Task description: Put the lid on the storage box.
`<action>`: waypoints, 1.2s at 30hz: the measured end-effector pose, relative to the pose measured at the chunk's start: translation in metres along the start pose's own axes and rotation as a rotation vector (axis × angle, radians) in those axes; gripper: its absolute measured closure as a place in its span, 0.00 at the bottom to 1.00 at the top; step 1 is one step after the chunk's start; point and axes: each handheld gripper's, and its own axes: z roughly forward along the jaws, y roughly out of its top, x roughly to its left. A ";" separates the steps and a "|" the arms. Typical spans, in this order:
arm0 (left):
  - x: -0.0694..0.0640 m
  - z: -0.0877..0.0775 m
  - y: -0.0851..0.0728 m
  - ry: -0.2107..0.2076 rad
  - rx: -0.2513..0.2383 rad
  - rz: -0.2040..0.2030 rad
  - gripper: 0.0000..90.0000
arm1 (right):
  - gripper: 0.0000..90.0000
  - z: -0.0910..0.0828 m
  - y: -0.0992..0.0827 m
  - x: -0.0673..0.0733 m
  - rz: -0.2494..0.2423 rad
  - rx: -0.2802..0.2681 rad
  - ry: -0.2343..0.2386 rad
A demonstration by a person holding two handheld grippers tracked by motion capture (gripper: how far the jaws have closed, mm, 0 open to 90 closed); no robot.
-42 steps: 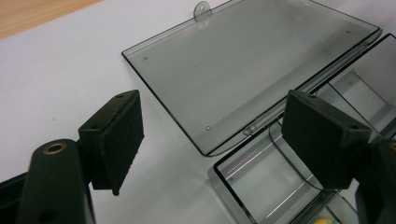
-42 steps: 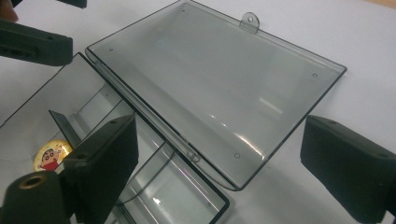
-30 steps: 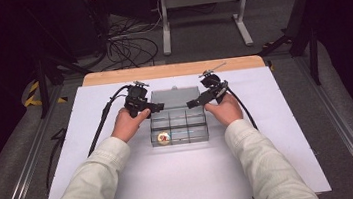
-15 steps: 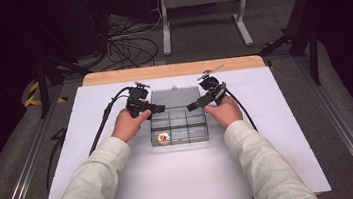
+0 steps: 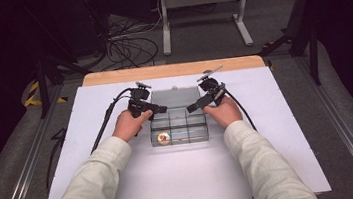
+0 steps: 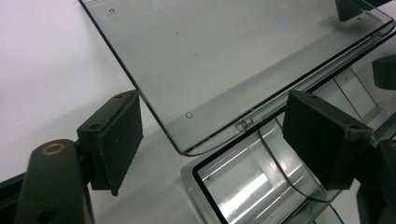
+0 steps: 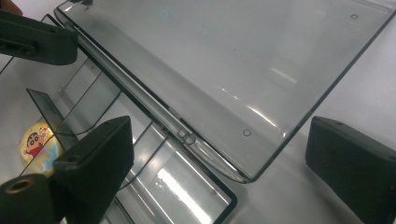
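A clear plastic compartment box [image 5: 180, 141] lies mid-table, its lid [image 5: 174, 98] folded back flat behind it. A round cartoon badge [image 5: 163, 138] rests in the front left compartment. My left gripper [image 5: 162, 110] hovers open over the box's back left corner. In the left gripper view the left gripper [image 6: 219, 135] straddles the lid [image 6: 224, 51] corner and the hinge, holding nothing. My right gripper [image 5: 191, 108] is open at the back right corner. In the right gripper view the right gripper [image 7: 224, 158] spans the lid [image 7: 243, 56] corner, with the badge [image 7: 37, 144] at far left.
A white mat [image 5: 271, 149] covers the table, with a wooden strip [image 5: 171, 70] along its far edge. Cables [image 5: 104, 125] trail from both grippers across the mat. The left gripper's jaw [image 7: 37, 42] crosses the top left of the right gripper view.
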 end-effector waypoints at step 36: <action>0.001 0.001 0.001 -0.050 0.022 -0.053 0.25 | 0.18 -0.002 0.002 0.007 -0.018 -0.012 -0.004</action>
